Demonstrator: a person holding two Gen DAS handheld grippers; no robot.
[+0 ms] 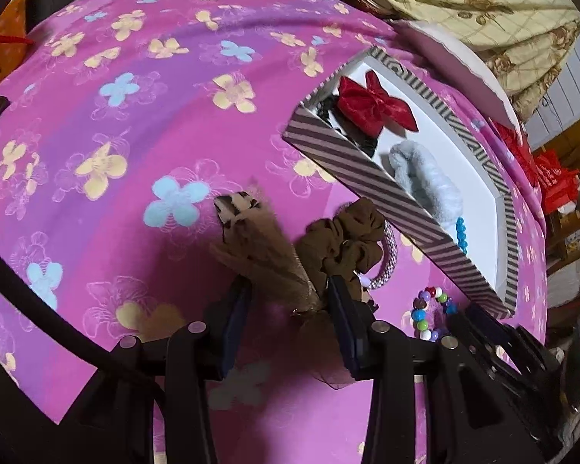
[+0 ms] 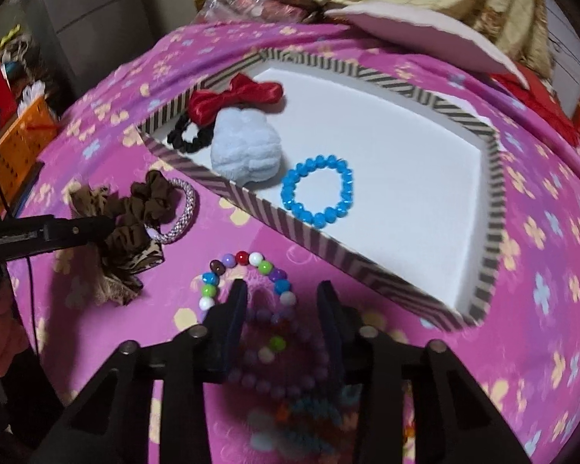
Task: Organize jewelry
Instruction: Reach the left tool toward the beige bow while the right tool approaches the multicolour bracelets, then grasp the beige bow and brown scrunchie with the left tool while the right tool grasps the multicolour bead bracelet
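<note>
On the pink floral bedspread, just beside the striped box holding a red satin bow, fluffy pale scrunchie and faceted blue bracelet, the loose pieces wait for sorting. The left gripper straddles a leopard-print bow, fingers parted, likely to lift it. The right gripper hangs open over glossy multicoloured and purple bead bracelets.

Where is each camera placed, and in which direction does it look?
Left wrist: sits on the left gripper, looking along its jaws at the leopard-print bow between them; the striped box lies to the right.
Right wrist: sits on the right gripper, looking over the multicolor bead bracelet toward the striped box; the left gripper and a hand show at left.
Shared: box, bow, brown scrunchie, bracelet, pink floral cloth.
</note>
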